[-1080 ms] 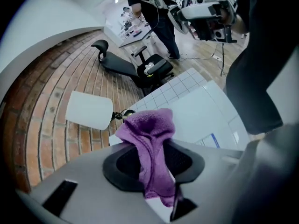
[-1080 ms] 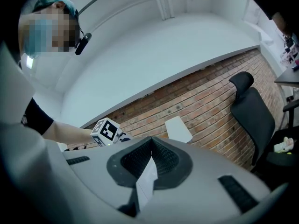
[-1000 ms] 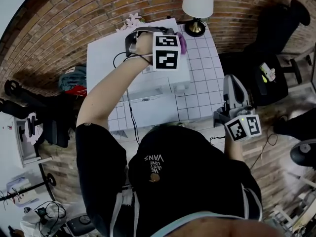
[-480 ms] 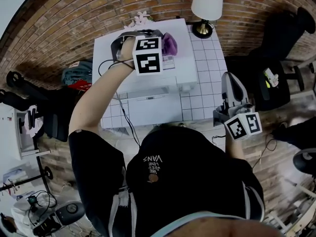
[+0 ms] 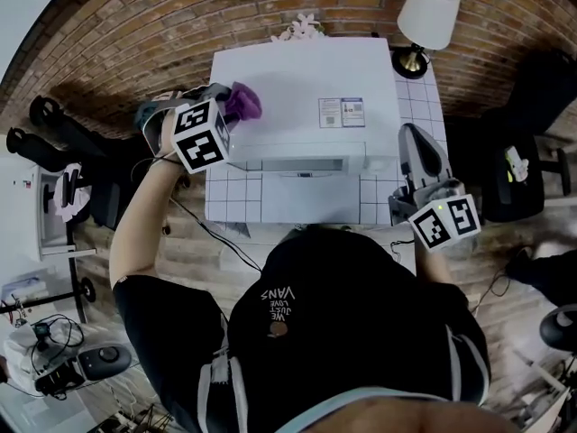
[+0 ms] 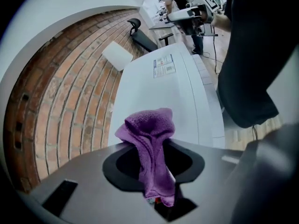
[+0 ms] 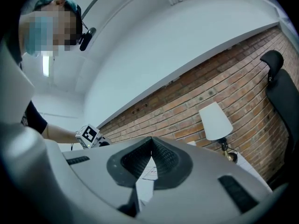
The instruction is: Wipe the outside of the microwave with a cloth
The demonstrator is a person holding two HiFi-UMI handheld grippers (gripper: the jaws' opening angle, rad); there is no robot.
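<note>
Left tongs clench the cloth at the microwave's top-left edge; best to press flat with overlapping strokes. Right tongs sit closed, empty.

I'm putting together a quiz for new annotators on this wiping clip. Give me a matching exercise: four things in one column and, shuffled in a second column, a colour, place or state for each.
Things
1. cloth
2. microwave
3. lamp
4. right tongs

Descriptions
A. shut, with nothing between them
B. stands to the right of the microwave, by the brick wall
C. white, with a label on its top
D. purple, pinched in the left tongs

Pairs: 1-D, 2-C, 3-B, 4-A
</note>
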